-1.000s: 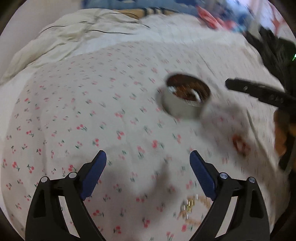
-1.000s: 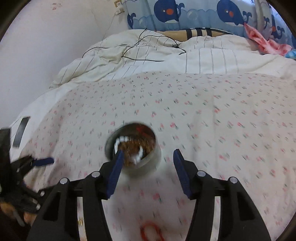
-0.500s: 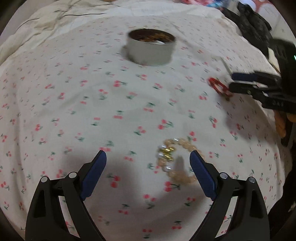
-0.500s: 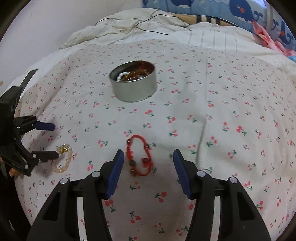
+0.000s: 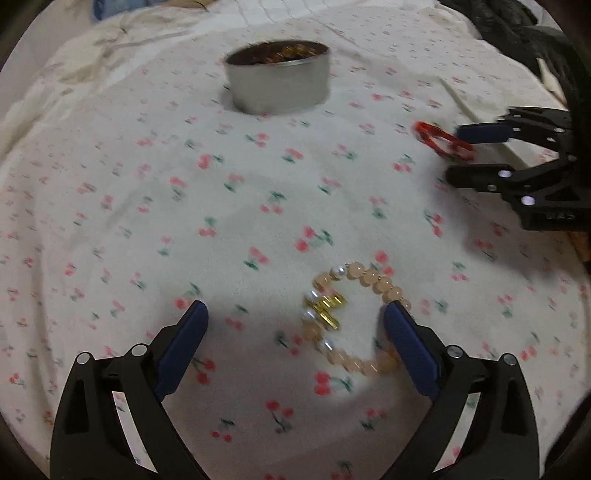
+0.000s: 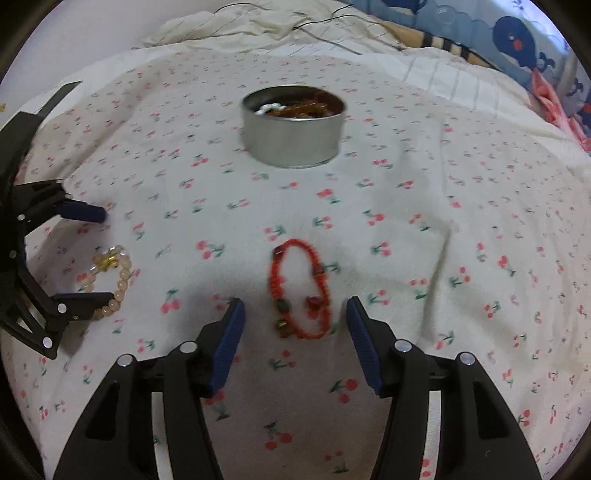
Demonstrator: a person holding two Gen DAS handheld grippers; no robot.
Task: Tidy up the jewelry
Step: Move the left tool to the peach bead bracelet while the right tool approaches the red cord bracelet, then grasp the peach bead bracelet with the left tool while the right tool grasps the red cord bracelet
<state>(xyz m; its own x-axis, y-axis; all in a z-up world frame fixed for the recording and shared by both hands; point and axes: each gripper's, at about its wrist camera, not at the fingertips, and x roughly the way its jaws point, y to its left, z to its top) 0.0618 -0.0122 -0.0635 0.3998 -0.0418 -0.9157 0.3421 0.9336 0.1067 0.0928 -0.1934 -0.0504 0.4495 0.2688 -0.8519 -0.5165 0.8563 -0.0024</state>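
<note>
A round silver tin (image 5: 277, 81) (image 6: 294, 125) holding several pieces of jewelry stands on the cherry-print bedsheet. A peach bead bracelet with gold and pearl beads (image 5: 351, 317) (image 6: 110, 273) lies between the open fingers of my left gripper (image 5: 295, 325), nearer its right finger. A red cord bracelet with dark beads (image 6: 301, 290) (image 5: 441, 140) lies between the open fingers of my right gripper (image 6: 295, 314). Each gripper also shows in the other's view, the left one (image 6: 83, 254) and the right one (image 5: 465, 151). Both are empty.
The cherry-print sheet (image 6: 443, 221) covers the bed. A rumpled cream blanket with a black cable (image 6: 258, 26) lies behind, with whale-print pillows (image 6: 517, 40) at the back right. Dark clothing (image 5: 517, 33) sits at the far right of the left wrist view.
Both grippers have dropped toward the sheet and closed in on the bracelets: the bead bracelet now sits between the left fingers, the red one between the right fingers. The tin stayed put.
</note>
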